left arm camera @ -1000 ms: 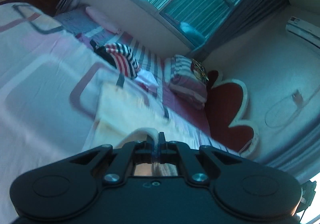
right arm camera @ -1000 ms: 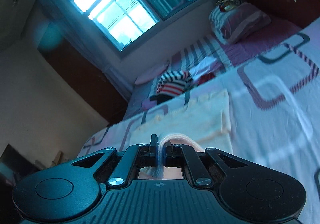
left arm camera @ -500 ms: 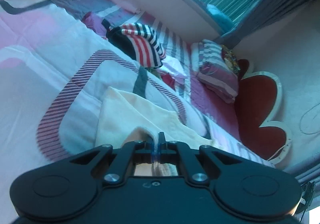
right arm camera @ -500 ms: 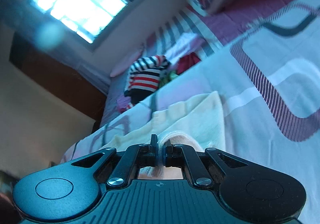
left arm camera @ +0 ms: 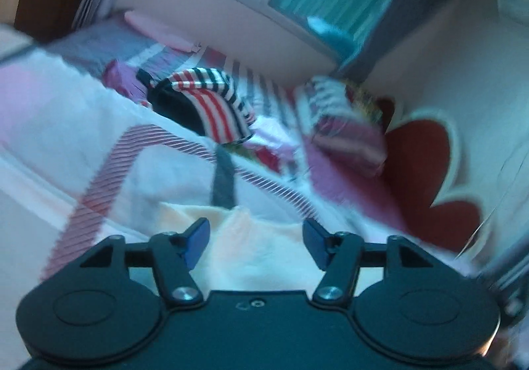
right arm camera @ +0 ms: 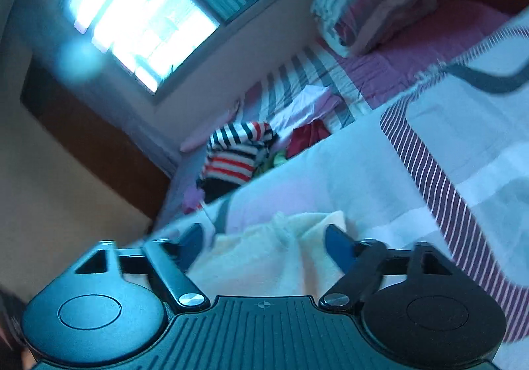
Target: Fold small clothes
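Observation:
A small cream garment (left arm camera: 264,251) lies on the patterned bedspread (left arm camera: 99,138), right under both grippers. My left gripper (left arm camera: 256,239) hangs over it with its jaws opening; the cloth lies below and between the blue pads (left arm camera: 198,234), which do not press on it. In the right wrist view the same cream garment (right arm camera: 274,254) bunches up between the pads of my right gripper (right arm camera: 264,244), whose jaws are opening too and stand apart from the cloth. Both views are blurred.
A striped red, white and black garment (left arm camera: 211,105) lies heaped further up the bed with other loose clothes (right arm camera: 307,135). A striped pillow (left arm camera: 344,129) leans at the red headboard (left arm camera: 426,171). A window (right arm camera: 139,13) is on the far wall.
Both grippers were shut on a fold of the cream garment and came down toward the bed. Now both have let go and their jaws stand apart over the cloth.

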Available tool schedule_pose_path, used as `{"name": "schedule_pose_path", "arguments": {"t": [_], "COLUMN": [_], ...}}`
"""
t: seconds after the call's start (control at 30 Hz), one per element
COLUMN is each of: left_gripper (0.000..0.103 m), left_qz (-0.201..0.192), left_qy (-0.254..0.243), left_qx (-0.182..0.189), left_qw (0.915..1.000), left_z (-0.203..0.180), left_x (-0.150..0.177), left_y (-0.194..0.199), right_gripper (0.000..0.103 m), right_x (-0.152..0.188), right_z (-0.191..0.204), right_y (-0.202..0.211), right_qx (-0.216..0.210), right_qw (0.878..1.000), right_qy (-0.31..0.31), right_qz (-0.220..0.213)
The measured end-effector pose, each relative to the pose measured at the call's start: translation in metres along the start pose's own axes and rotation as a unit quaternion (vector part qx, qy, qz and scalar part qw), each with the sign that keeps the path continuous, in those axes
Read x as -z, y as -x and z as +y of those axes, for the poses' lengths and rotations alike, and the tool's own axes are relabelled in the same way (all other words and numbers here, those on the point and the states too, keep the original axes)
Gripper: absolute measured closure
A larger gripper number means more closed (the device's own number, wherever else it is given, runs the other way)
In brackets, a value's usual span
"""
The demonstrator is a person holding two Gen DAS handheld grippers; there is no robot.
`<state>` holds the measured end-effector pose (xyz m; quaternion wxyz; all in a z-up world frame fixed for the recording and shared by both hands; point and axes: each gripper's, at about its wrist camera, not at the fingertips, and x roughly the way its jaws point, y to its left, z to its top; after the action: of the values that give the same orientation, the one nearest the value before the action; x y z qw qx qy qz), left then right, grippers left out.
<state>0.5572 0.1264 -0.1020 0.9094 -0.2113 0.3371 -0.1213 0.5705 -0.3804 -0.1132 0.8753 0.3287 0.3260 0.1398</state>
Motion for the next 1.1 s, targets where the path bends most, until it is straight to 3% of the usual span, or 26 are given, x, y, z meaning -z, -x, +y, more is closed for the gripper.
{"name": "schedule_pose_path", "arguments": {"t": [0.03, 0.2, 0.23, 0.27, 0.3, 0.47, 0.57, 0.63, 0.67, 0.7, 0.73, 0.8, 0.87, 0.93, 0.97, 1.1], "left_gripper": [0.052, 0.075, 0.084, 0.091, 0.099, 0.100, 0.101, 0.094, 0.088, 0.068, 0.042, 0.026, 0.023, 0.019, 0.018, 0.021], "left_qz": [0.013, 0.067, 0.063, 0.060, 0.055, -0.009, 0.014, 0.042, 0.031, 0.030, 0.029, -0.025, -0.031, -0.011, 0.002, 0.025], "left_qy": [-0.024, -0.104, -0.112, -0.113, -0.110, -0.123, -0.123, -0.124, -0.122, -0.117, -0.117, -0.143, -0.167, -0.190, -0.211, -0.242], "left_qx": [-0.011, -0.071, -0.079, -0.082, -0.084, -0.054, -0.084, -0.105, -0.103, -0.112, -0.128, -0.167, -0.132, -0.091, -0.080, -0.081], "left_qw": [0.9996, 0.9897, 0.9885, 0.9884, 0.9888, 0.9909, 0.9887, 0.9858, 0.9867, 0.9862, 0.9845, 0.9752, 0.9766, 0.9775, 0.9742, 0.9665], "left_z": [-0.005, -0.021, -0.023, -0.024, -0.024, -0.028, -0.024, -0.021, -0.021, -0.022, -0.025, -0.043, -0.069, -0.101, -0.117, -0.137], "left_x": [0.000, 0.010, 0.012, 0.014, 0.013, 0.013, 0.014, 0.017, 0.016, 0.014, 0.012, 0.017, 0.023, 0.032, 0.038, 0.056], "left_y": [-0.003, -0.020, -0.020, -0.019, -0.017, -0.001, -0.012, -0.027, -0.024, -0.022, -0.017, 0.002, 0.006, -0.004, -0.012, -0.031], "right_gripper": [0.046, 0.056, 0.066, 0.087, 0.101, 0.101, 0.101, 0.101, 0.101, 0.097, 0.079, 0.057, 0.057, 0.057, 0.057, 0.057], "right_x": [0.001, 0.015, 0.019, 0.023, 0.028, 0.043, 0.047, 0.050, 0.054, 0.055, 0.053, 0.052, 0.058, 0.068, 0.076, 0.109], "right_z": [0.002, 0.016, 0.020, 0.025, 0.029, 0.038, 0.037, 0.032, 0.030, 0.032, 0.034, 0.046, 0.064, 0.088, 0.101, 0.134], "right_y": [-0.003, -0.021, -0.027, -0.029, -0.029, -0.020, -0.016, -0.037, -0.042, -0.040, -0.038, -0.024, -0.012, -0.027, -0.038, -0.082], "right_qx": [0.002, 0.030, 0.044, 0.059, 0.071, 0.081, 0.087, 0.127, 0.129, 0.130, 0.136, 0.157, 0.113, 0.091, 0.083, 0.079], "right_qw": [1.000, 0.995, 0.993, 0.990, 0.987, 0.980, 0.979, 0.973, 0.972, 0.972, 0.973, 0.970, 0.973, 0.974, 0.971, 0.959], "right_qy": [0.012, 0.079, 0.098, 0.119, 0.136, 0.179, 0.182, 0.188, 0.190, 0.192, 0.184, 0.185, 0.200, 0.209, 0.225, 0.262], "right_qz": [0.013, 0.052, 0.055, 0.055, 0.057, 0.016, -0.006, 0.039, 0.042, 0.038, 0.043, 0.010, -0.024, 0.002, 0.019, 0.073]}}
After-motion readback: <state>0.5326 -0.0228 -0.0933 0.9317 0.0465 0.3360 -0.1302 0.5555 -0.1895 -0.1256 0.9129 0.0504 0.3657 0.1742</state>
